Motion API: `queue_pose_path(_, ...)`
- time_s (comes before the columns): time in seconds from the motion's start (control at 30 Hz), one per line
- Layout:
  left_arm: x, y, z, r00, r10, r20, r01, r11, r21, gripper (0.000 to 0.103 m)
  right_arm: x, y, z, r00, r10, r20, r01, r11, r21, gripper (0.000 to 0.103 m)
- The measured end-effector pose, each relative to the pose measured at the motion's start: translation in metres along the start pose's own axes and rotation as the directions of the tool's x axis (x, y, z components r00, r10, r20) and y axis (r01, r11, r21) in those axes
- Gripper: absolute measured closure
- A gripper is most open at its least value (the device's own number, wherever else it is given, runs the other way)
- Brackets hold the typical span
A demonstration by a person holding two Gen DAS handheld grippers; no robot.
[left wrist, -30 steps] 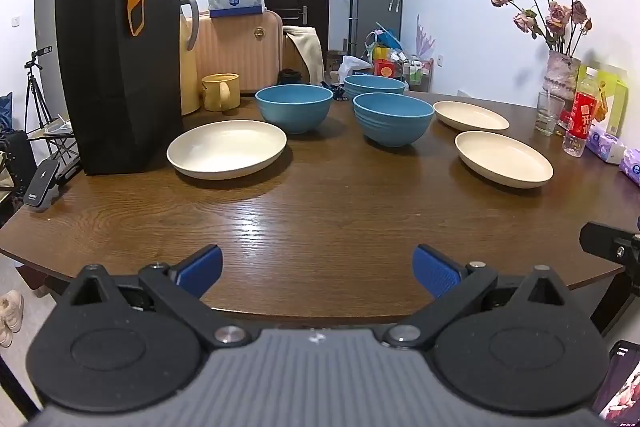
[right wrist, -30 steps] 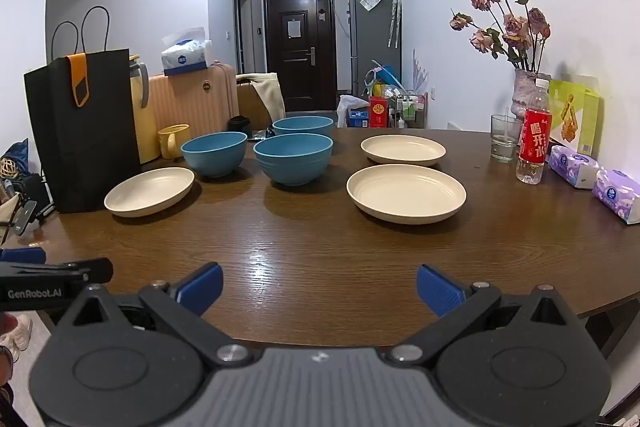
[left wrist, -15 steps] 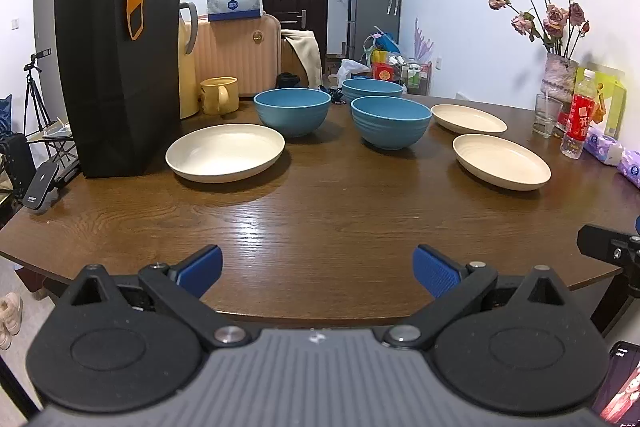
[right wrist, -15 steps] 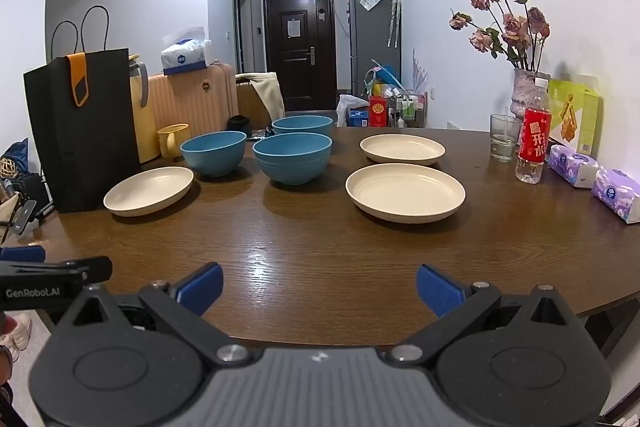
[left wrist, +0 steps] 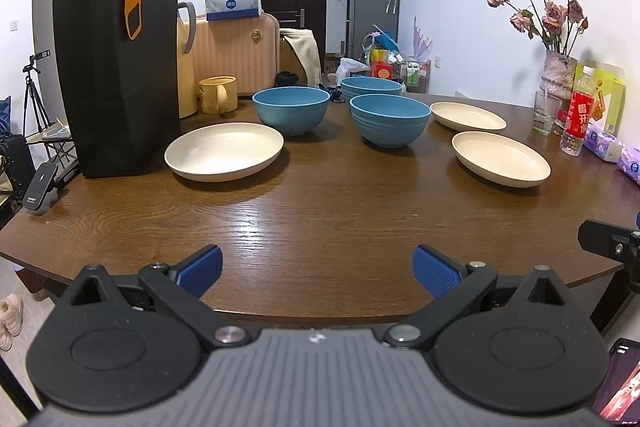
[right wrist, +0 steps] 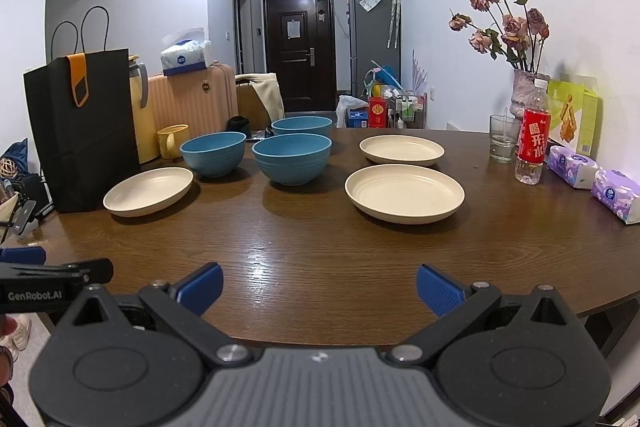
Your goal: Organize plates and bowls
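Observation:
Three cream plates lie on the round wooden table (left wrist: 320,203): a left plate (left wrist: 224,151) beside the black bag, a near right plate (left wrist: 500,158) and a far right plate (left wrist: 468,115). Three blue bowls stand mid-table: a left bowl (left wrist: 291,109), a middle bowl (left wrist: 390,119) and a rear bowl (left wrist: 370,87) partly hidden behind them. The same plates (right wrist: 404,193) and bowls (right wrist: 292,159) show in the right wrist view. My left gripper (left wrist: 318,265) hovers open at the near table edge, nothing between its fingers. My right gripper (right wrist: 319,287) is open too, just right of the left one.
A tall black paper bag (left wrist: 116,75) stands at the table's left, with a yellow jug and mug (left wrist: 216,94) behind it. A vase of dried flowers (right wrist: 524,95), a glass (right wrist: 503,138), a red-labelled bottle (right wrist: 533,143) and tissue packs (right wrist: 614,193) line the right side.
Both grippers have crept slightly forward and the left view tilted a little; the dishes sit where they were and both jaws stay open.

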State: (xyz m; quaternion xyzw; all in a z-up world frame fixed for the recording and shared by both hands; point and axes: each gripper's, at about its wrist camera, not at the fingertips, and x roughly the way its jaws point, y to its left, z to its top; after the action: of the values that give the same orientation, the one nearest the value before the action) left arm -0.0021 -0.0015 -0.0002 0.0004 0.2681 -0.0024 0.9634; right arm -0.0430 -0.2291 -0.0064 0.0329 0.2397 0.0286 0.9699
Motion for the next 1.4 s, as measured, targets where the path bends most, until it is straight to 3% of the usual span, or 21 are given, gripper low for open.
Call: queue_pose_path(1.4, -0.0016, -0.0027, -0.0021, 1.000, -0.001, 0.004, 0.001, 1.000, 0.002, 0.000, -0.0002, -0.0002, -0.0003, 1.000, -0.001, 0.000, 0.001, 1.000, -0.002, 0.000)
